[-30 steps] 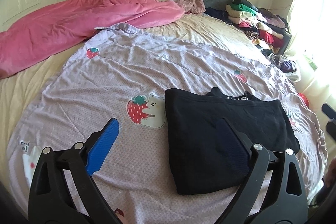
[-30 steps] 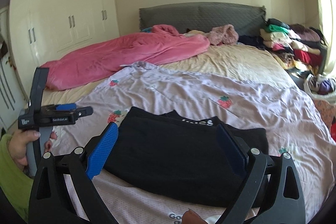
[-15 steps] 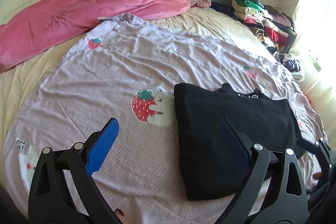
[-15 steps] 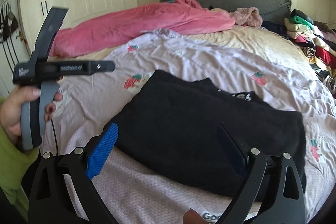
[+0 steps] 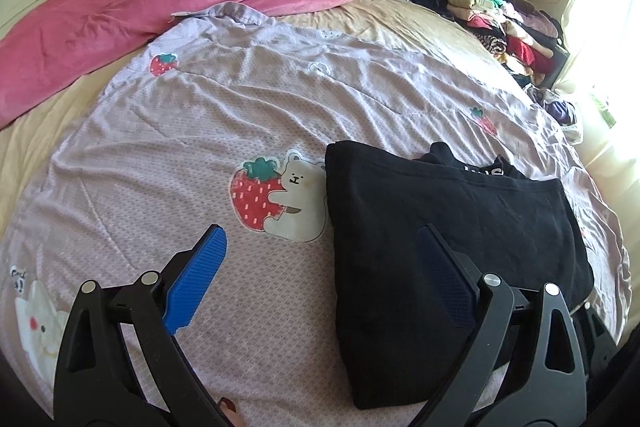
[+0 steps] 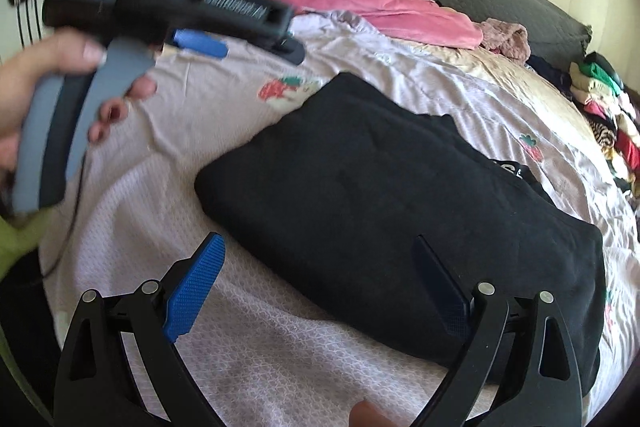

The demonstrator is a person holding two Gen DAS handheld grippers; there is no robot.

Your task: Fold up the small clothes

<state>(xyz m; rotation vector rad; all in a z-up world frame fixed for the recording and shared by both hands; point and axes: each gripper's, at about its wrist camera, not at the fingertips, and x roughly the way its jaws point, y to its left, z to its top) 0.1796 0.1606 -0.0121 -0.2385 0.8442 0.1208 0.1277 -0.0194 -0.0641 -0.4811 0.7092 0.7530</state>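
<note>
Left hand-held gripper (image 5: 320,275) spread wide (empty), right hand-held gripper (image 6: 318,277) likewise

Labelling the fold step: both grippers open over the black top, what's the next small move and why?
Probably lower the right gripper onto the near edge of the black garment and close. It lies partly folded on the lilac quilt; both grippers, including the left gripper, are open and empty.

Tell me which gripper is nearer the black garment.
Right, by a small margin. The right gripper hangs open over the black garment's near edge; the left gripper hangs open beside its left edge, mostly over the sheet.
</note>
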